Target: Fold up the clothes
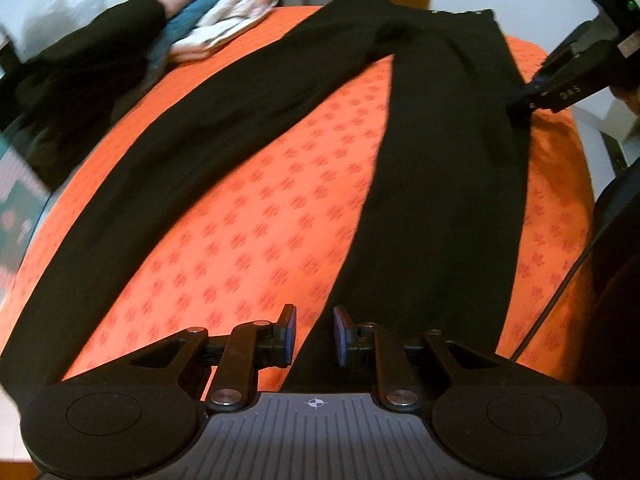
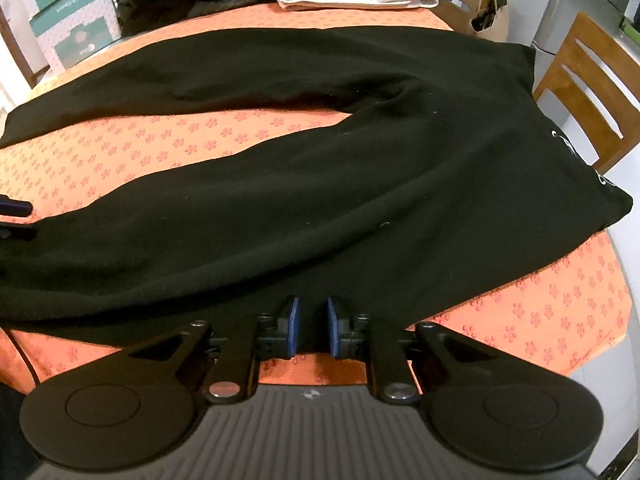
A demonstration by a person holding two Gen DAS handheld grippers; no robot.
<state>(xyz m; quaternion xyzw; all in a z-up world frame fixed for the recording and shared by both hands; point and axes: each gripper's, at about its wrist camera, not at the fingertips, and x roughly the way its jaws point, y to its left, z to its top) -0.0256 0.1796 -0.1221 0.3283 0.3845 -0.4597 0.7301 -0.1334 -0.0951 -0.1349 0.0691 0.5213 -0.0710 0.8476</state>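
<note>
Black trousers [image 1: 440, 200] lie flat on the orange flowered tablecloth [image 1: 280, 220], their two legs splayed apart towards the left wrist camera. My left gripper [image 1: 315, 332] hovers low over the inner edge of the right-hand leg. Its blue pads stand a small way apart with no cloth pinched between them. My right gripper [image 2: 313, 328] stands over the near edge of the trousers [image 2: 320, 200] by the hip. Its pads are narrowly apart and grip nothing. In the left wrist view the right gripper's fingers [image 1: 524, 104] touch the trousers' outer side. The waistband [image 2: 600, 176] lies at the right.
A pile of teal and white clothes [image 1: 224, 20] and a dark garment [image 1: 80, 88] sit at the table's far side. A wooden chair [image 2: 588, 92] stands by the table edge. Boxes [image 2: 68, 12] are stacked beyond. A black cable [image 1: 560, 292] hangs at the right.
</note>
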